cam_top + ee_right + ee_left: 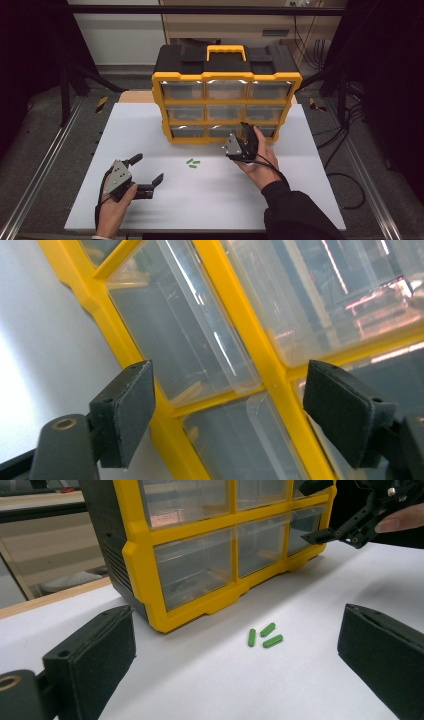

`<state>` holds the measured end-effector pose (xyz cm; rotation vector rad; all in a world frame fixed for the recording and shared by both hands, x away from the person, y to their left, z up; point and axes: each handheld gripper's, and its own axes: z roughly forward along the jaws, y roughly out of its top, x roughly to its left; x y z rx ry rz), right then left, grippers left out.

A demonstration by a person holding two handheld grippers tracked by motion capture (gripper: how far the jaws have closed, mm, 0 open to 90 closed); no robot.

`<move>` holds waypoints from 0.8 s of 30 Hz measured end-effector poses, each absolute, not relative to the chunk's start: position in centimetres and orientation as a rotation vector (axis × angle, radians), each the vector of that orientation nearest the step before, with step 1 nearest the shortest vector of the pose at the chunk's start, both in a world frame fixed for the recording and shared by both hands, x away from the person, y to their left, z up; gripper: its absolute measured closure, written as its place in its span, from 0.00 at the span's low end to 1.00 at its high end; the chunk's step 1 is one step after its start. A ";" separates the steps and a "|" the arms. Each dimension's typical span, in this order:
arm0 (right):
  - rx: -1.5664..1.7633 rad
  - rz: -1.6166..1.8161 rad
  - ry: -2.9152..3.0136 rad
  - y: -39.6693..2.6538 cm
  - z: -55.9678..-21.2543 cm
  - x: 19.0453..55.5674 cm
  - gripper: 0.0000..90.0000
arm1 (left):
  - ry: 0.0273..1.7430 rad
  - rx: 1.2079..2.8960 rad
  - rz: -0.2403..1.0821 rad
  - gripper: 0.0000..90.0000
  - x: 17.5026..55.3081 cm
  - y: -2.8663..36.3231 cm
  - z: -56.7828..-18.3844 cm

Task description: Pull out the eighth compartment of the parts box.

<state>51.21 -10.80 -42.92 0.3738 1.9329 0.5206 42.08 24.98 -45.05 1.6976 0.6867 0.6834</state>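
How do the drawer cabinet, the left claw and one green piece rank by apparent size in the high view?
1. drawer cabinet, clearly the largest.
2. left claw, open, lying nearer the camera, which may flatter its size.
3. green piece, by far the smallest; the three look alike.

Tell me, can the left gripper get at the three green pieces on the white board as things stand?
Probably yes. The left gripper is open, and the green pieces lie on the bare white board ahead of its fingers, with nothing between. The right gripper is off at the yellow organizer.
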 end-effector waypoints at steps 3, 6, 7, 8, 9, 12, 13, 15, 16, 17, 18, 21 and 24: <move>0.354 0.502 1.922 -10.5 -42.8 51.3 0.25 | 0.685 1.696 0.679 0.02 42.2 24.9 -45.1; 0.369 0.502 1.921 -10.2 -42.8 51.4 0.26 | 0.684 1.703 0.682 0.02 42.1 24.9 -45.1; 0.348 0.496 1.913 -10.2 -42.8 51.6 0.26 | 0.684 1.703 0.682 0.02 42.1 24.9 -45.1; 0.345 0.481 1.920 -10.1 -42.7 51.5 0.27 | 0.687 1.701 0.683 0.02 42.1 25.0 -45.1; 0.334 0.489 1.905 -10.1 -42.8 51.6 0.27 | 0.690 1.701 0.683 0.02 42.2 25.0 -45.1; 0.319 0.482 1.893 -9.9 -42.7 51.7 0.29 | 0.690 1.697 0.683 0.02 42.2 25.0 -45.1; 0.316 0.475 1.892 -9.9 -42.7 51.7 0.29 | 0.688 1.701 0.685 0.02 42.2 25.0 -45.1; 0.328 0.480 1.889 -9.8 -42.8 51.8 0.30 | 0.686 1.706 0.688 0.02 42.2 25.1 -45.1; 0.298 0.455 1.889 -10.0 -42.7 51.8 0.30 | 0.688 1.702 0.687 0.02 42.2 25.1 -45.1; 0.291 0.451 1.888 -10.0 -42.7 51.9 0.31 | 0.689 1.696 0.685 0.02 42.2 25.1 -45.1; 0.312 0.449 1.886 -9.9 -42.8 51.8 0.31 | 0.689 1.696 0.685 0.02 42.2 25.1 -45.1; 0.300 0.441 1.876 -9.9 -42.9 51.9 0.33 | 0.688 1.706 0.680 0.02 42.3 25.0 -45.2; 0.272 0.420 1.872 -9.8 -43.1 52.0 0.36 | 0.681 1.707 0.681 0.02 42.3 24.9 -45.2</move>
